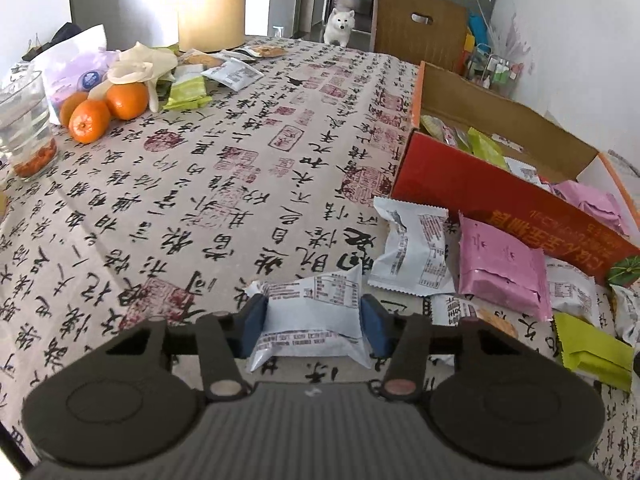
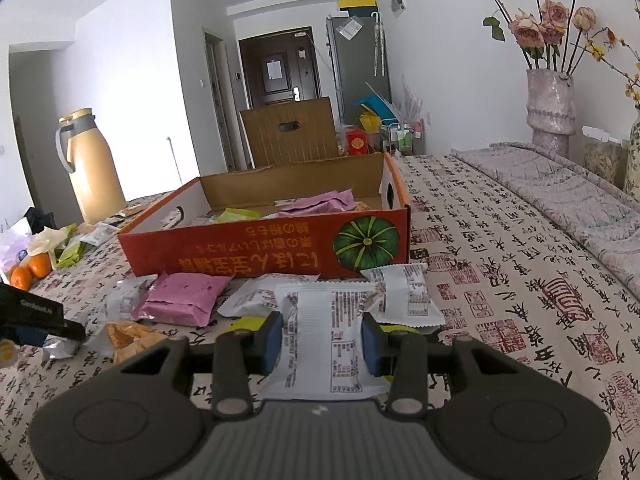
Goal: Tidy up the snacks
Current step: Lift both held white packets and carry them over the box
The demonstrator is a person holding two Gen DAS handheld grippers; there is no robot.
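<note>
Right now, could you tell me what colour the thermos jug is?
Cream-yellow with a grey handle; clearest in the right wrist view.

White walls [image 2: 132, 80] enclose a daylit room where a table [image 1: 208, 184] under a calligraphy-printed cloth stands before a wooden chair [image 2: 290, 136], with a dark door [image 2: 280, 68] at the end of the hallway, a grey fridge [image 2: 358, 56] beside it, and a white dog [image 1: 339, 27] on the floor.
</note>
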